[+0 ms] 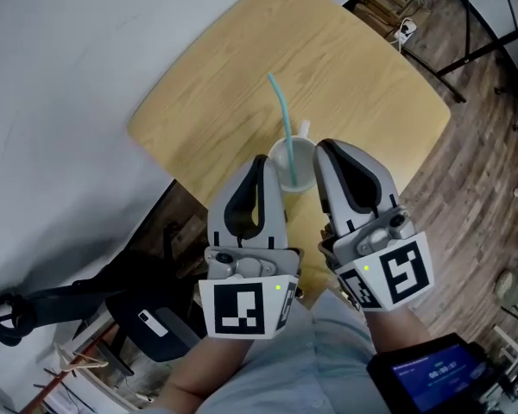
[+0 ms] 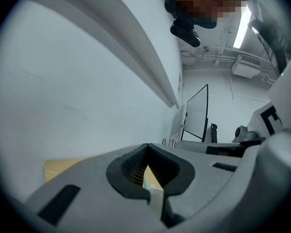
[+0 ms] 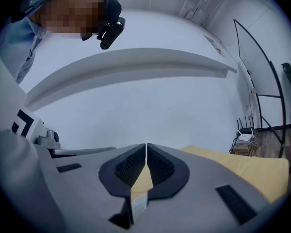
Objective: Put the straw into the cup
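Note:
A clear plastic cup (image 1: 299, 166) stands on the round-cornered wooden table (image 1: 345, 67), near its front edge. A teal straw (image 1: 281, 115) stands in the cup and leans to the far left. My left gripper (image 1: 263, 159) is just left of the cup, shut and empty. My right gripper (image 1: 321, 145) is just right of the cup, also shut on nothing. In the left gripper view the jaws (image 2: 147, 145) meet at the tips, with a sliver of cup (image 2: 155, 198) behind them. The right gripper view shows the right gripper (image 3: 146, 145) with jaws closed over bare table (image 3: 252, 169).
A white wall (image 1: 60, 76) runs along the table's left side. Dark chair parts (image 1: 147, 322) lie below the table's near edge. Wood floor (image 1: 475, 171), a router (image 1: 406, 29) and black stand legs (image 1: 475, 50) are at the right.

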The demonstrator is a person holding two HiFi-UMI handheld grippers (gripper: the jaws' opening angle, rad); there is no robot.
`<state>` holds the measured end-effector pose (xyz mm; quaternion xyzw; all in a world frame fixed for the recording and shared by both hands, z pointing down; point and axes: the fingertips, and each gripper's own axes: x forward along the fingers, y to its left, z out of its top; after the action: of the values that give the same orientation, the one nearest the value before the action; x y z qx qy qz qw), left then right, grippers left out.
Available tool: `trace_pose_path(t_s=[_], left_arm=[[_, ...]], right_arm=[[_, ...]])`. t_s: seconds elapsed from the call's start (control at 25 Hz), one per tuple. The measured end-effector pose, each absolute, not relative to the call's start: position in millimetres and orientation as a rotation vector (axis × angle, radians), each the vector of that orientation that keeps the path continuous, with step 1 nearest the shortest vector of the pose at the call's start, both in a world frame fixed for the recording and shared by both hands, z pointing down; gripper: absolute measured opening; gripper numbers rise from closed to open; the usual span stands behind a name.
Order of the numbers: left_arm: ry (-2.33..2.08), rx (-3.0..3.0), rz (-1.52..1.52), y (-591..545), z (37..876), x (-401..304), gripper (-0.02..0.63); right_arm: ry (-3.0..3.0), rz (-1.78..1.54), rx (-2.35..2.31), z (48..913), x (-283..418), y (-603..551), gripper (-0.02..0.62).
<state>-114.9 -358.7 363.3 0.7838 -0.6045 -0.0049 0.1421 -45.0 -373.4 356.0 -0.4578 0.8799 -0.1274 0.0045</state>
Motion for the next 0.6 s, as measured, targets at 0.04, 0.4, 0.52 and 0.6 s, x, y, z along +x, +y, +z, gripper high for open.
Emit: trace_pose_path(t_s=[0.04, 0.4, 0.52, 0.6], left_arm=[[-1.757, 2.281, -0.021, -354.4, 356.3, -112.8, -0.002], [-1.869, 2.393, -0.109, -296.1, 274.1, -94.7, -0.002], [-1.894, 2.416, -0.130, -280.3, 254.5, -90.0, -0.002], [-1.904, 2.431, -0.145, -276.0, 247.9, -87.3, -0.002]], right_arm=[[2.755, -0.371, -1.423, 348.4, -44.2, -369.6, 0.006], [2.743, -0.151, -1.354, 266.3, -29.8, -316.2, -0.002], [2.734, -0.096, -1.341, 244.0, -24.7, -303.1, -0.002], [2.733, -0.062, -1.331, 236.2, -23.3, -299.4, -0.002]])
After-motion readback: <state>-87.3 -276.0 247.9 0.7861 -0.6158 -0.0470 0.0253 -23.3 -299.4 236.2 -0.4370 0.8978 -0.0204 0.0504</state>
